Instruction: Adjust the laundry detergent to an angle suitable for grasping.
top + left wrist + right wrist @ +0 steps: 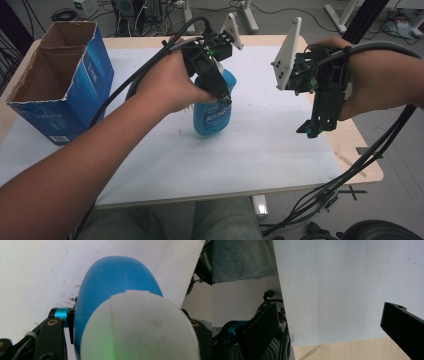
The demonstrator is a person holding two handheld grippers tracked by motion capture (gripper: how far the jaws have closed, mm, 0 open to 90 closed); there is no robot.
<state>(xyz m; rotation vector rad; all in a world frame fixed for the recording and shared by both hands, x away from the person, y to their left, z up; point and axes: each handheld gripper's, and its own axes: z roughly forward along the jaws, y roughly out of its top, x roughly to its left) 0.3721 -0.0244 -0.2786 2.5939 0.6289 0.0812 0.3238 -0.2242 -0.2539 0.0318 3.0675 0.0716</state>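
High view: my left gripper [223, 95] has its jaws clamped on a blue bottle [215, 117] with a white cap, just left of the worktop's [280, 160] centre on the white sheet [150, 165]; the bottle hangs tilted, its base toward six o'clock, and I cannot tell whether that base touches the sheet. An open blue cardboard box [75, 85] stands well apart at nine o'clock from the bottle, near the worktop's left edge. My right gripper [312, 129] hovers at three o'clock from the bottle, over the sheet's right margin, jaws pointing down and holding nothing. Left gripper view: the bottle [117, 282] bulges up the middle of the frame, its white cap [140, 327] nearest the lens at five o'clock, with my black jaws pressing its sides at eight and four o'clock; the scuffed white sheet [32, 277] lies behind. Right gripper view: my two jaws stand wide apart at seven and four o'clock with bare white sheet [342, 285] between them, a strip of the wooden worktop [352, 350] at six o'clock, and coiled black cable [274, 345] beside the left jaw.
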